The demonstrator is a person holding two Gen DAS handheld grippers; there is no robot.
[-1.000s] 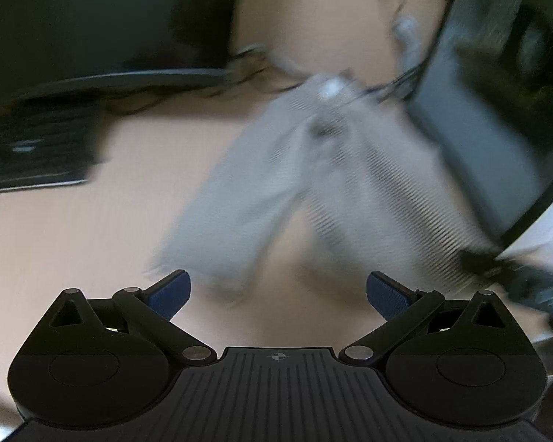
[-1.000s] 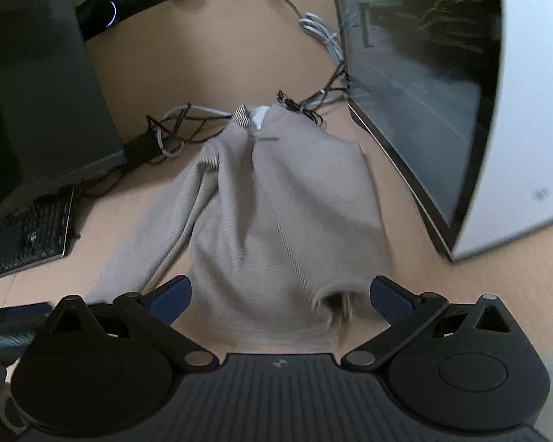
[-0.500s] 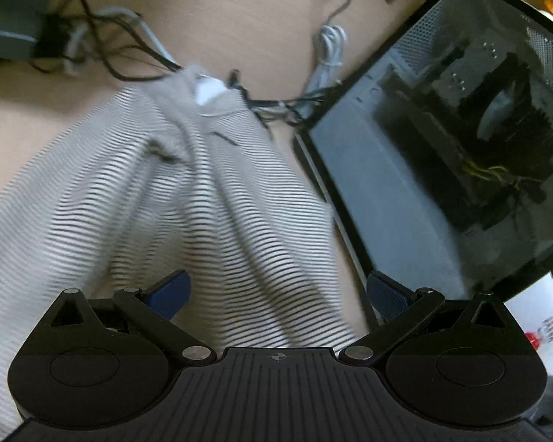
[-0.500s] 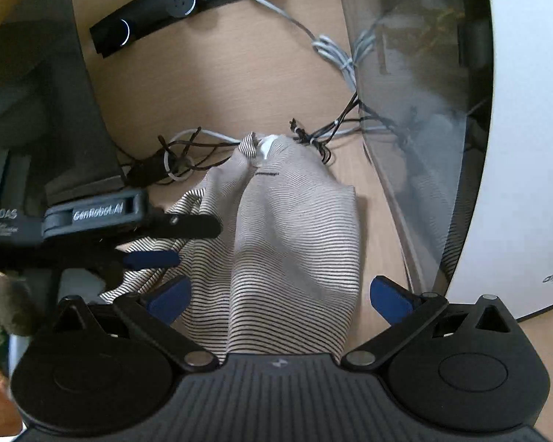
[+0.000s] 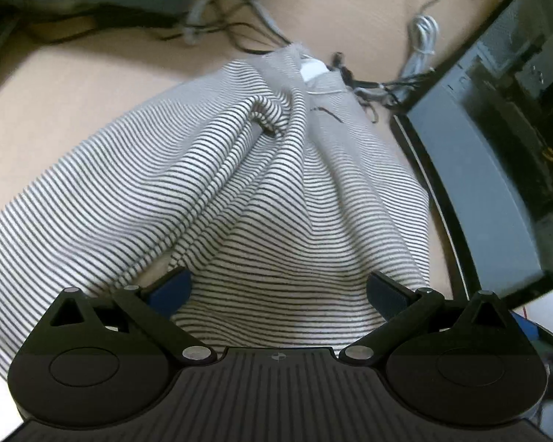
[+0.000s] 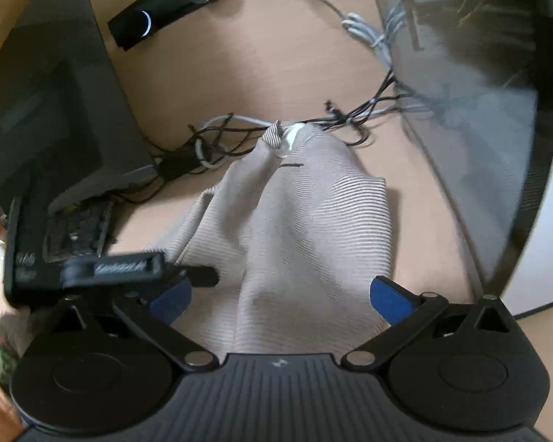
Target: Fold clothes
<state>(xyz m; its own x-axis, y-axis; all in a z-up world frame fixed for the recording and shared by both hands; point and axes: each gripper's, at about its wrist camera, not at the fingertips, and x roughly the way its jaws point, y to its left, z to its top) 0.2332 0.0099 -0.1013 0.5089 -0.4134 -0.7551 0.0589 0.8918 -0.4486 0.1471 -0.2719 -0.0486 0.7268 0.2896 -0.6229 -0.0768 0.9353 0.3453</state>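
Observation:
A beige shirt with thin dark stripes [image 5: 261, 199] lies rumpled on the wooden desk, collar and white label at the far end. It also shows in the right wrist view [image 6: 306, 228]. My left gripper [image 5: 278, 291] is open, low over the shirt's near part, with cloth between its blue pads. My right gripper [image 6: 282, 296] is open over the shirt's near hem. The left gripper's black body [image 6: 121, 269] shows at the left of the right wrist view, beside the shirt's left sleeve.
A PC case with a glass side [image 5: 497, 147] stands close on the right, also in the right wrist view [image 6: 479, 92]. Tangled cables [image 6: 217, 143] lie behind the collar. A monitor [image 6: 51, 110], a keyboard [image 6: 77, 232] and a black power strip [image 6: 173, 7] are at left and back.
My left gripper swung from the left sleeve over onto the shirt's body and came down close. My right gripper moved in over the near hem. Both stayed open.

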